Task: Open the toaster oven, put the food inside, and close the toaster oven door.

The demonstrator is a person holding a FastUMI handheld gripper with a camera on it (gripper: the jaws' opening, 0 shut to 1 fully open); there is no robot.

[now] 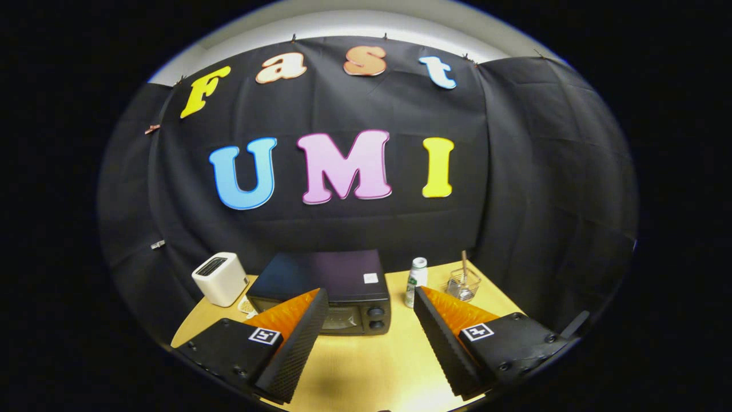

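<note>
A dark toaster oven (329, 286) stands on the wooden table (372, 360), its glass door shut and two knobs (376, 318) at the right of its front. It lies just beyond my fingers, partly behind the left finger (297, 337). A bit of light food or a plate (247, 307) peeks out between the oven's left side and the left finger; I cannot tell what it is. My gripper (369, 337) hovers above the table, open, with nothing between its fingers.
A white slot toaster (220, 278) sits left of the oven. Right of the oven stands a white bottle (416, 280), and further right a wire basket (463, 283) with a utensil in it. Bare tabletop lies between the fingers.
</note>
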